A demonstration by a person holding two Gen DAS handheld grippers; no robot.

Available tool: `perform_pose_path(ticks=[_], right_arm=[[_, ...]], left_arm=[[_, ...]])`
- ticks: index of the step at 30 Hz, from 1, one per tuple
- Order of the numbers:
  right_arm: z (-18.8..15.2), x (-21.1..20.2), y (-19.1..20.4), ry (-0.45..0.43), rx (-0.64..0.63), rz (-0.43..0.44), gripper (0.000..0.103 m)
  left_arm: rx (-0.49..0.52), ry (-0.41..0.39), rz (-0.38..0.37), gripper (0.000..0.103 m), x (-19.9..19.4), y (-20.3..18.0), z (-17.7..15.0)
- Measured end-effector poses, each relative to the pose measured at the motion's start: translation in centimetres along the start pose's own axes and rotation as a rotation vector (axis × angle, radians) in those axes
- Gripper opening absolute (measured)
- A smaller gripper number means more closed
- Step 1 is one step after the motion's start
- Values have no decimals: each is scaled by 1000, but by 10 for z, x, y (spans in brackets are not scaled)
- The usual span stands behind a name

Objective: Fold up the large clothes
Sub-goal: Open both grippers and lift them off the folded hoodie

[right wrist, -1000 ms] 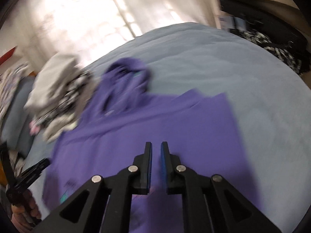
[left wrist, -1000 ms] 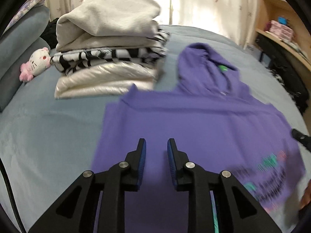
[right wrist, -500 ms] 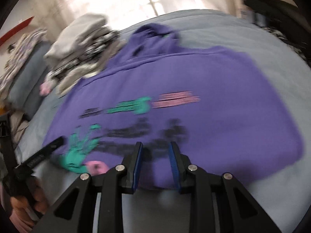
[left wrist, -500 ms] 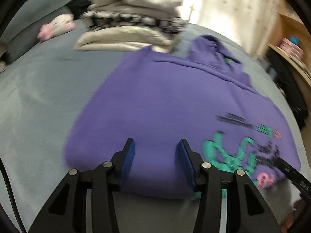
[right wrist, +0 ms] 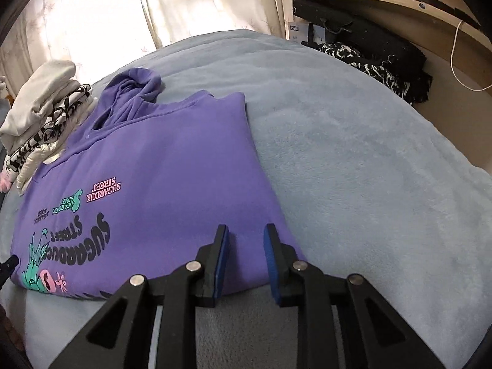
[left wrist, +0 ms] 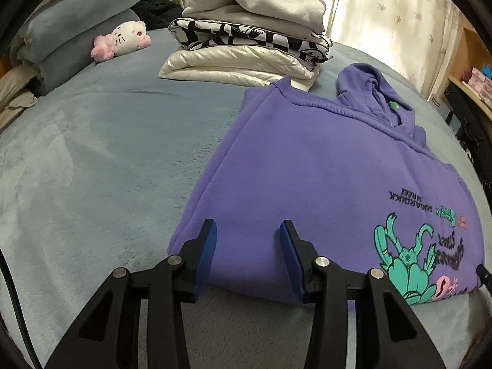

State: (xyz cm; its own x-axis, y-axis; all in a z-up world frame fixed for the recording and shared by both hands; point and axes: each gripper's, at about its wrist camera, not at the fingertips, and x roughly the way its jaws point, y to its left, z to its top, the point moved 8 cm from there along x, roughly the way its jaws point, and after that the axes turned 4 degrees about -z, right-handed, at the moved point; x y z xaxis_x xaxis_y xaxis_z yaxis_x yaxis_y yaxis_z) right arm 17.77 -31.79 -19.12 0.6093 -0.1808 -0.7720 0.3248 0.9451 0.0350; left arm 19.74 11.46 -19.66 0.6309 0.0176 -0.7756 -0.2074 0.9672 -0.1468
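A purple hoodie [left wrist: 323, 178] lies flat on the blue-grey bed cover [left wrist: 92, 160], folded into a rough rectangle with its printed side up, the hood [left wrist: 373, 92] at the far end and the green and pink cartoon print [left wrist: 409, 273] near the close edge. The left tongs [left wrist: 248, 240] sit over the near left corner of the hoodie with their blue pads [left wrist: 206, 255] apart; they have just eased slightly closer, and no cloth is pinched between them. The right tongs [right wrist: 246, 246] stand over the near right corner, pads [right wrist: 222, 261] also apart though narrower, likewise just closed a little with nothing clamped; whether either pair touches the fabric cannot be told. Just beyond the hoodie's far left corner is a stack of folded clothes [left wrist: 255, 33]: cream on top, black-and-white patterned in the middle, shiny white below. Further left a white and pink plush toy [left wrist: 123, 41] rests against grey-blue pillows [left wrist: 70, 30]. Pale curtains [right wrist: 123, 15] hang behind the bed, and a wooden shelf [right wrist: 399, 3] runs along the right.
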Motion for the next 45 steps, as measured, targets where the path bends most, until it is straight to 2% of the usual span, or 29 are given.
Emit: perform_pose_path(ticks=[12,19,23,26,27,30,32,34,38,41,45], right_arm=[[-5,4,-8,-8,60,68,24],[-5,5,-7,-5,54,61,24],[-5,5,-6,-8,42,45,25],[-5,5,-4,-6,33,32,26],[-5,5,-4,-4,31,31,27],[-5,6,4,3,6,61,46],[-5,6,13,11,-27,76,62],[-6,6,20,16,-65,61,69],[-8,4,25,35,-76,44,70],[-5,-2,26,48,-39,96,70],[6,-8,34,49,-3,184,69]], left_arm=[[29,-1,47,43,6,-5,-6],[19,5,37,44,8,-5,-6],[20,11,22,51,10,-6,-6],[29,19,-8,63,12,-11,-7],[37,26,-25,70,13,-14,-7],[58,39,-50,81,16,-21,-7],[65,42,-52,84,17,-23,-7],[64,49,-66,86,17,-24,-6],[56,59,-97,87,11,-25,-2],[61,54,-141,87,2,-29,8],[136,5,-159,86,-9,-45,45]])
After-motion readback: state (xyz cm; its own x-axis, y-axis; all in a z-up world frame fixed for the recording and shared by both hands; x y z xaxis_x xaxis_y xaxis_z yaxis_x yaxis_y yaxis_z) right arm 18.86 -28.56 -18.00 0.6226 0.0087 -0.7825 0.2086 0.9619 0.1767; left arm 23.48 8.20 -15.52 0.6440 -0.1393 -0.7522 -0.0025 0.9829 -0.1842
